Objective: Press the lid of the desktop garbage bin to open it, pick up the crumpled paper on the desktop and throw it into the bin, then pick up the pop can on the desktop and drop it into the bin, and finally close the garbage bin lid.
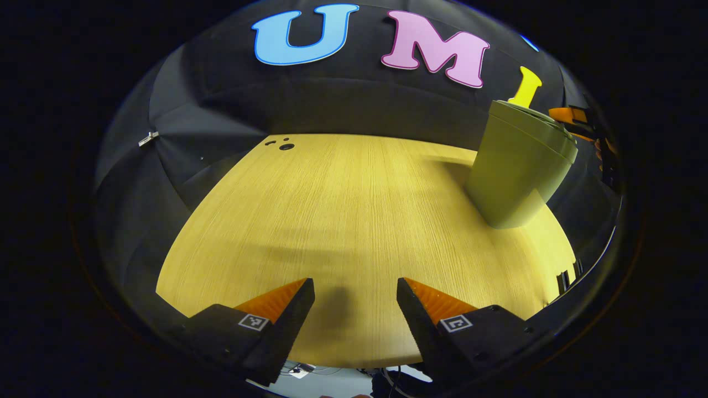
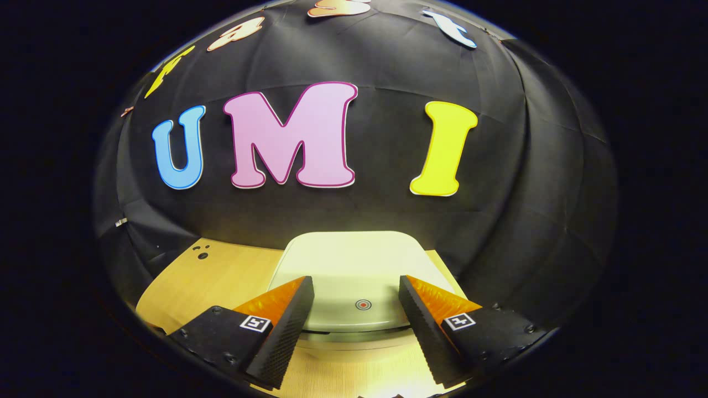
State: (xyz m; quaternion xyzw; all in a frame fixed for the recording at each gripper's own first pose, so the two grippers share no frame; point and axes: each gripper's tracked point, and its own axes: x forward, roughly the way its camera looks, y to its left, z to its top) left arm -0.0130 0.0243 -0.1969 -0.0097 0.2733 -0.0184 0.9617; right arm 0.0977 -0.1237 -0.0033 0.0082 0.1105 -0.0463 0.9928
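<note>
Jaws spread on both your grippers, holding nothing.
Bin [image 2: 354,276] lid [image 2: 359,265] down, lower centre; paper, can unseen.

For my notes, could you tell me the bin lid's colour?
Pale green lid, red dot near its front; right gripper view.

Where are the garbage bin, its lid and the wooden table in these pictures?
garbage bin [image 1: 511,177]: left gripper view, on its side wall.
lid [image 2: 354,271]: right gripper view, on its flat top.
table [image 1: 332,210]: left gripper view, on bare wood.

Left claw [image 1: 355,290] and right claw [image 2: 357,288] both gape, empty.
</note>
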